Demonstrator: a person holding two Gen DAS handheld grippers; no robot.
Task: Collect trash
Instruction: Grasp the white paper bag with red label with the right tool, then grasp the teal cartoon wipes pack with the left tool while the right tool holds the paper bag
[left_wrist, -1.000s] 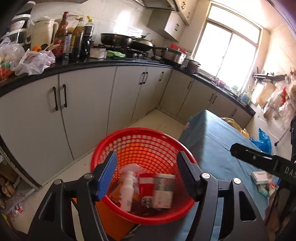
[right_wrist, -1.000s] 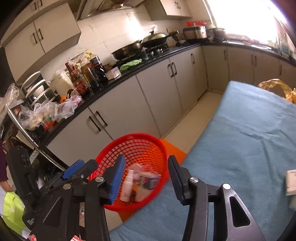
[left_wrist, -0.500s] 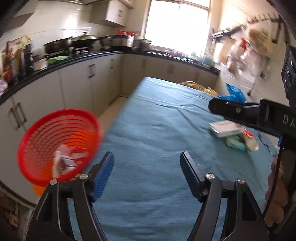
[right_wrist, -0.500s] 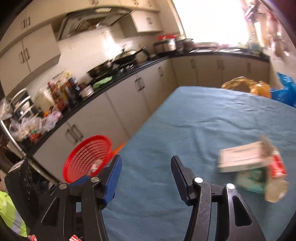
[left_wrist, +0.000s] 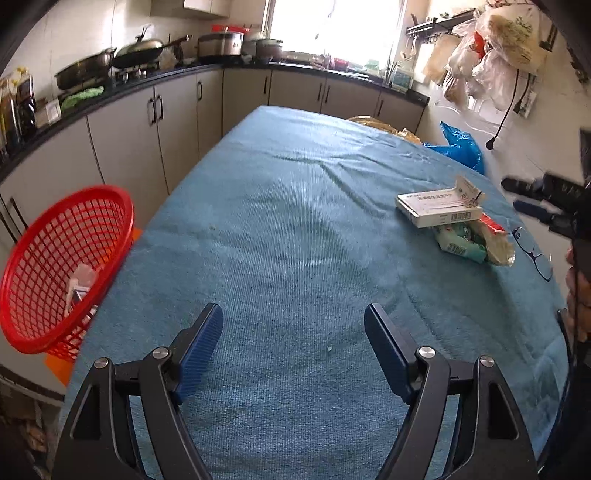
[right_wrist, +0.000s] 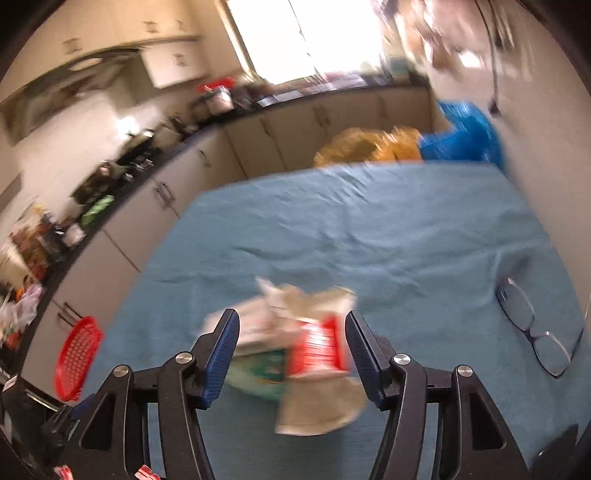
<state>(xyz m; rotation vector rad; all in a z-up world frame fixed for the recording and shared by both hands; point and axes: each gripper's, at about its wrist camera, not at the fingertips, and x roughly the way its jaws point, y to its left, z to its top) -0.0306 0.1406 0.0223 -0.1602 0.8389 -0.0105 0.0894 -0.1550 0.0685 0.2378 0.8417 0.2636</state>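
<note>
Kitchen cabinets line the wall beside a desk (left_wrist: 280, 236) under blue cloth. Trash, a white box (left_wrist: 437, 208) on crumpled wrappers (right_wrist: 314, 347), lies near the desk's right edge, well apart from the red basket (left_wrist: 55, 266). Left gripper (left_wrist: 293, 347) is open and empty; right gripper (right_wrist: 291, 350), jaws opening, frames the wrappers without touching. Next it likely lowers and closes.

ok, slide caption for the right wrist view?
Right gripper, jaws opening, hangs above the trash pile on the blue tablecloth.
</note>
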